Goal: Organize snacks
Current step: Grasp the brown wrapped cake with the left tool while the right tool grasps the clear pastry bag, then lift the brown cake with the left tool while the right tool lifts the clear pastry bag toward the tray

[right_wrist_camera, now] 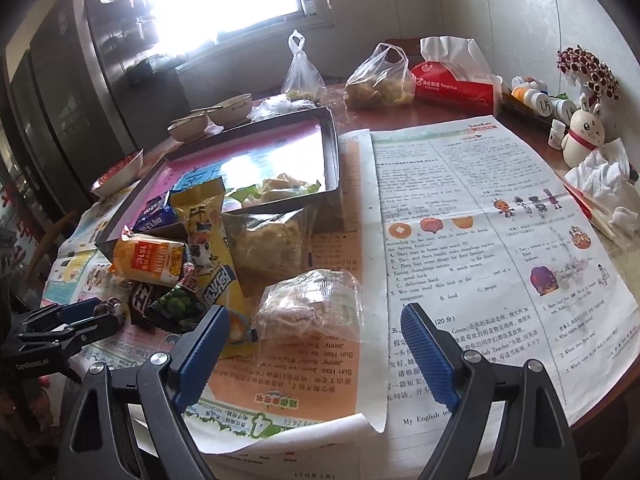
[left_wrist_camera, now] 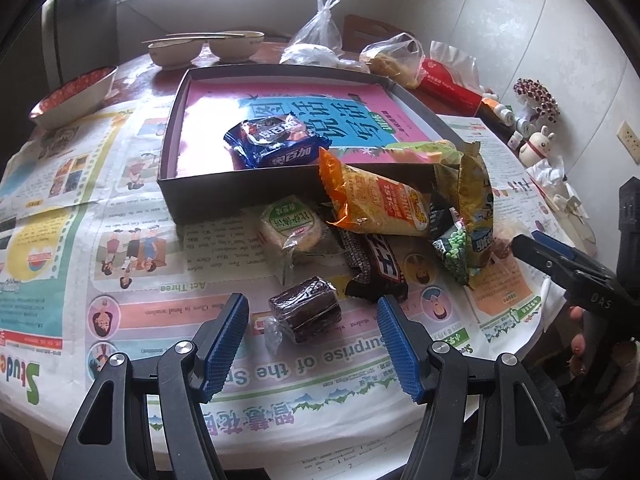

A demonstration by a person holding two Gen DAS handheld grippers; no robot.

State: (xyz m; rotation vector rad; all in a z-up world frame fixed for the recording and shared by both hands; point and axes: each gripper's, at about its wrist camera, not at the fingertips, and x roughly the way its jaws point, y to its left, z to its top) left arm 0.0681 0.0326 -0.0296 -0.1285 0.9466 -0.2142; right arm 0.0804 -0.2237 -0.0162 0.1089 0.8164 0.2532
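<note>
A dark shallow box (left_wrist_camera: 200,188) with a pink liner stands on the newspaper-covered table; a blue cookie packet (left_wrist_camera: 276,142) lies in it. In front lies a snack pile: an orange bag (left_wrist_camera: 380,204), a green pea bag (left_wrist_camera: 456,248), a black bar (left_wrist_camera: 376,268), a green-labelled cake (left_wrist_camera: 292,232). A dark brown wrapped cake (left_wrist_camera: 306,308) lies between the fingers of my open left gripper (left_wrist_camera: 312,312). My right gripper (right_wrist_camera: 316,320) is open around a clear-wrapped pastry (right_wrist_camera: 308,308). The box (right_wrist_camera: 332,152) and the pile also show in the right wrist view.
Two bowls with chopsticks (left_wrist_camera: 204,46), a red-patterned dish (left_wrist_camera: 76,94), plastic bags (left_wrist_camera: 320,36), a red tissue pack (right_wrist_camera: 456,84), small bottles and a rabbit figure (right_wrist_camera: 584,136) line the far and right table edges. Crumpled tissue (right_wrist_camera: 604,176) lies at right.
</note>
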